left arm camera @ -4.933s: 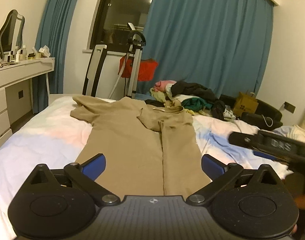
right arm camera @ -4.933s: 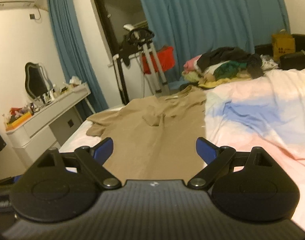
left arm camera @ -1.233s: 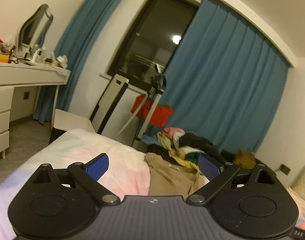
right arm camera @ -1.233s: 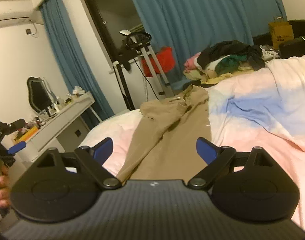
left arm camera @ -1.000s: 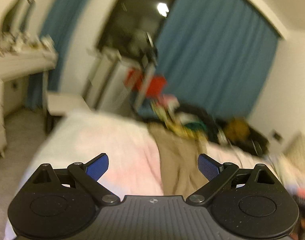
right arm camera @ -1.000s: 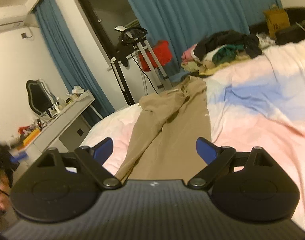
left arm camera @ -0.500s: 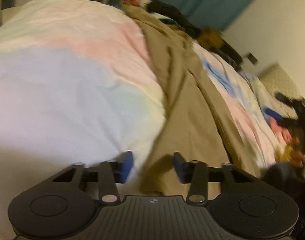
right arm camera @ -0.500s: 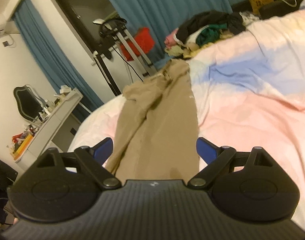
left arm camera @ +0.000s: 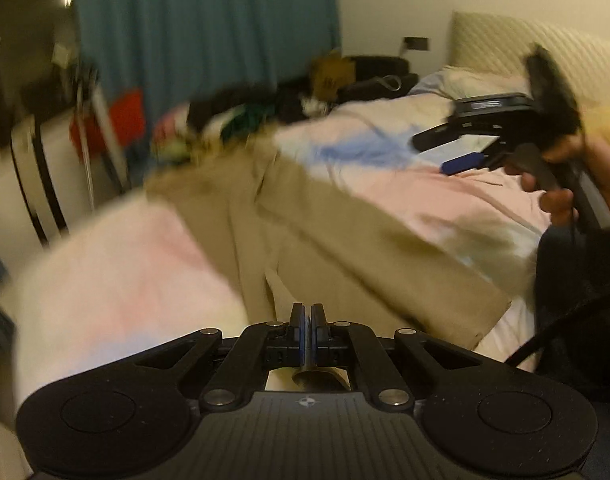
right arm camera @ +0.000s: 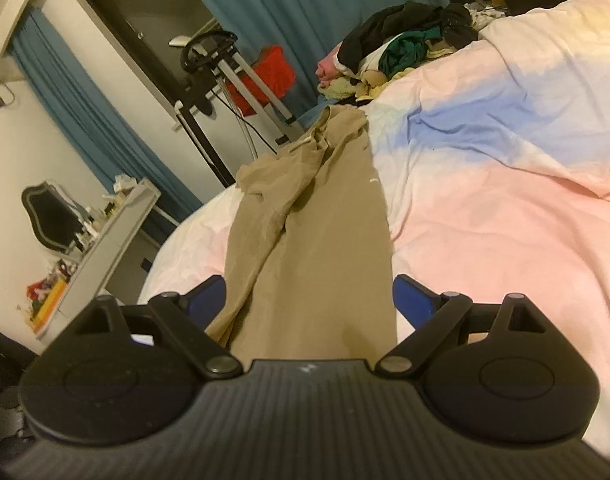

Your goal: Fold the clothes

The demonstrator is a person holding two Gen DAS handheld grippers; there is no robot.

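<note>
Two hand-held grippers work over a bed with a pink, white and blue duvet (right arm camera: 505, 208). Long tan cotton trousers (right arm camera: 317, 248) lie lengthwise along the bed's left side, hems at its near edge. Left gripper (left arm camera: 307, 330) is clenched on the tan hem fabric. Right gripper (right arm camera: 309, 298) hangs released above the trouser legs, fingers (right arm camera: 413, 300) spread wide.
</note>
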